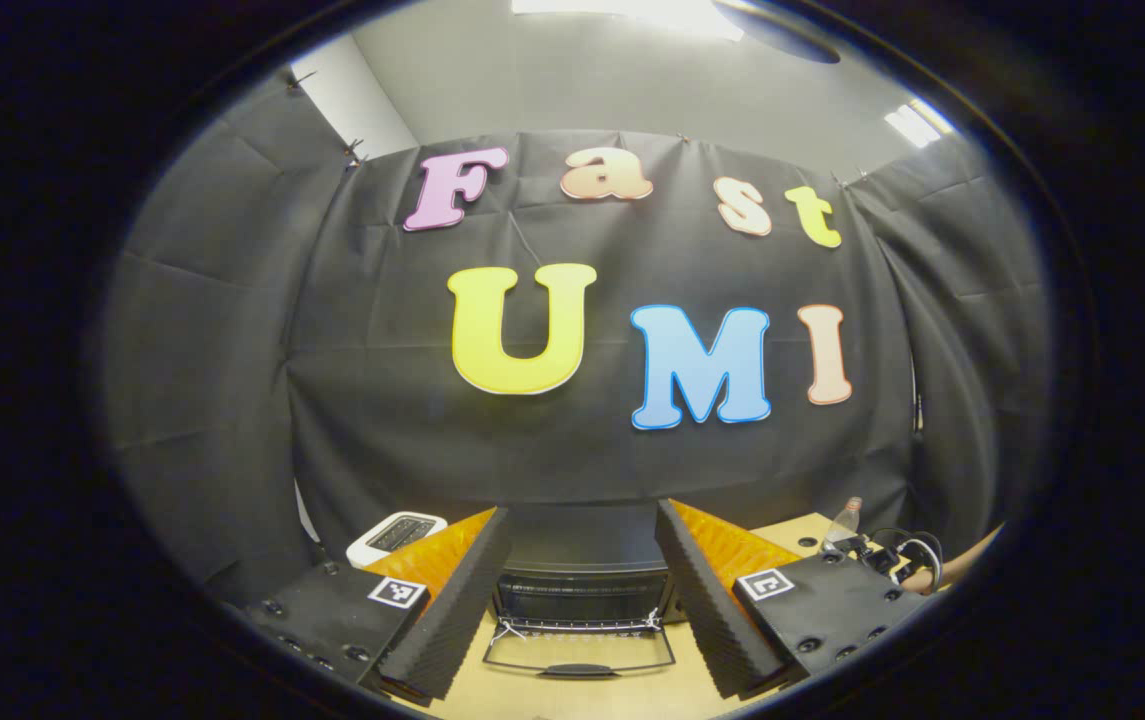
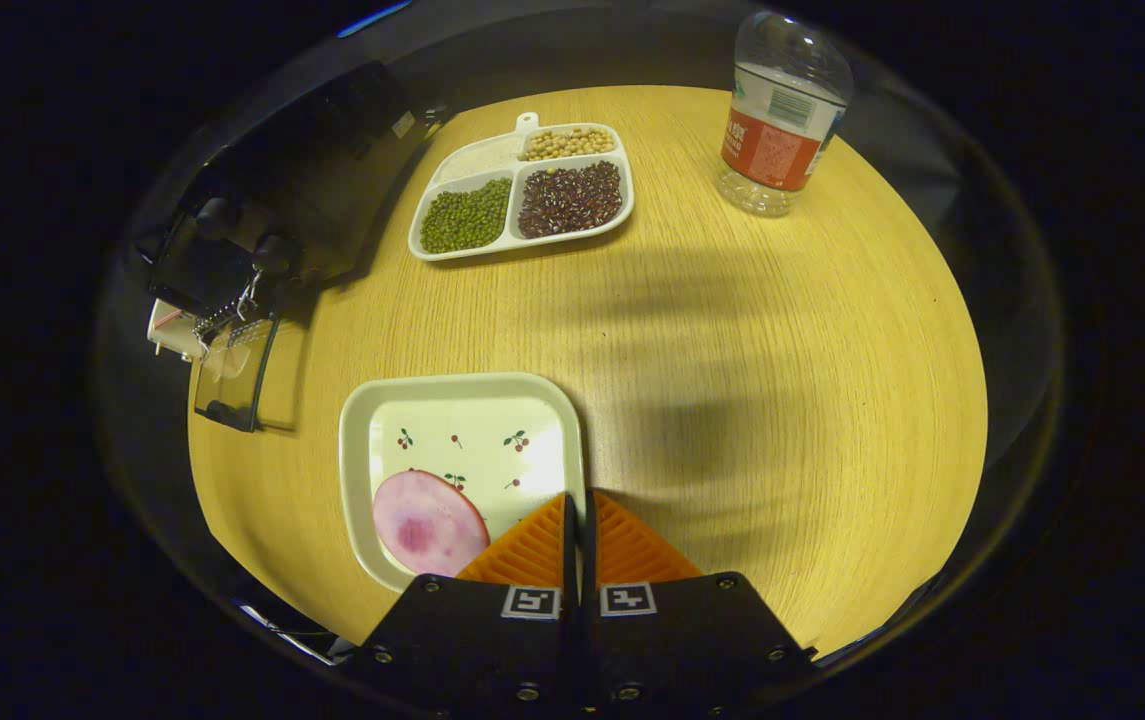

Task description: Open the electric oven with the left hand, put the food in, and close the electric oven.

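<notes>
Both tongs bear square markers and screws, seemingly ribbed inside.

No legible word, brand or number appears on any item on the table.

Markers: each finger mount of the left gripper carries one square black-and-white coded marker, the left marker and the right marker. The right gripper carries the same kind of pair, side by side, at and. The patterns are machine codes, not characters.

Bottle: the plastic bottle bears a wrap label with a red band and a white band. A barcode stands on the white band. The print on the red band is too small to read
</notes>
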`<state>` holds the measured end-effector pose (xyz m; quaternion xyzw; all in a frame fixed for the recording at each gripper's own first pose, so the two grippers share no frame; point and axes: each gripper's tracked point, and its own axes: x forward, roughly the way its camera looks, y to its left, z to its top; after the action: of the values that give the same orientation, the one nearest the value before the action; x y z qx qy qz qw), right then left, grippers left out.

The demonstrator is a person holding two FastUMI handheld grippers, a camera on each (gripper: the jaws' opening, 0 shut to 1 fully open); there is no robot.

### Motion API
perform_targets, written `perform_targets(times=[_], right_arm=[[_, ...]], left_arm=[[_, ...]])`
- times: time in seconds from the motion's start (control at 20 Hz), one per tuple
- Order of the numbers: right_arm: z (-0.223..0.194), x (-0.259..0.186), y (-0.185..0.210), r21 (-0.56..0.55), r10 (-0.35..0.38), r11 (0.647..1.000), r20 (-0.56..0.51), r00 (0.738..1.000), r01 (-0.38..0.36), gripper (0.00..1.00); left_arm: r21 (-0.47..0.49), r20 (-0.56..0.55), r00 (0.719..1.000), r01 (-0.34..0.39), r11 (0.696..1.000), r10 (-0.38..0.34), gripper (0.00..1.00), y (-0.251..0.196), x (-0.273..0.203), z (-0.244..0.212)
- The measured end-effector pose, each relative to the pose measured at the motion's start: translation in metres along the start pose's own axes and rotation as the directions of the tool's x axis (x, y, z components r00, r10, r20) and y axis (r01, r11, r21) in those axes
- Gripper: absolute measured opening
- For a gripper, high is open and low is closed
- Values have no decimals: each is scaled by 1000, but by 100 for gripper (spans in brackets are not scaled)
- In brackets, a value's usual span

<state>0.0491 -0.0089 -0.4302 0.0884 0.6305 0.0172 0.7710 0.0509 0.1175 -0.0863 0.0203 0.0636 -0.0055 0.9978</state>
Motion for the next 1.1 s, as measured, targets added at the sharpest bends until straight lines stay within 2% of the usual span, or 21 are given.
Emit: perform_targets(times=[0.1,0.15,0.35,0.4,0.45,0.65,0.7,0.75,0.8,0.9,0.95,1.1], right_arm=[[-5,3,5,111,102,989,-2,995,-101,0],[-7,1,10,178,163,971,1,987,-161,1],[-12,-8,20,345,327,880,58,943,-326,1],[-11,-13,23,376,365,850,88,927,-370,0],[-9,-16,25,405,391,820,120,912,-405,0],[-7,-28,31,454,449,743,205,870,-491,0],[-7,-30,33,458,455,733,219,863,-503,1],[-8,-34,35,464,460,721,234,856,-514,1],[-9,-38,38,468,463,712,247,851,-524,0],[-13,-44,46,467,468,704,263,844,-535,0],[-13,-48,52,463,471,700,273,839,-544,1],[-20,-62,81,458,496,675,299,815,-578,1]], left_arm=[[0,-6,1000,-4,1000,4,97,3,0,-1],[-4,-9,1000,-7,1000,7,97,5,-1,-1],[-27,-22,1000,-3,1000,2,97,5,1,-5],[-29,-23,1000,-1,1000,0,94,5,2,-6],[-30,-24,1000,1,1000,-2,97,4,4,-5],[-29,-18,1000,16,999,-17,97,0,7,-2],[-28,-16,1000,19,999,-20,100,-1,6,0],[-27,-11,1000,21,999,-22,97,-2,7,1],[-27,-7,1000,24,999,-24,94,-3,6,3],[-29,-4,1000,31,999,-31,100,-5,7,2],[-31,-4,999,35,999,-35,97,-6,9,3],[-36,-9,999,50,998,-51,97,-6,9,1]])
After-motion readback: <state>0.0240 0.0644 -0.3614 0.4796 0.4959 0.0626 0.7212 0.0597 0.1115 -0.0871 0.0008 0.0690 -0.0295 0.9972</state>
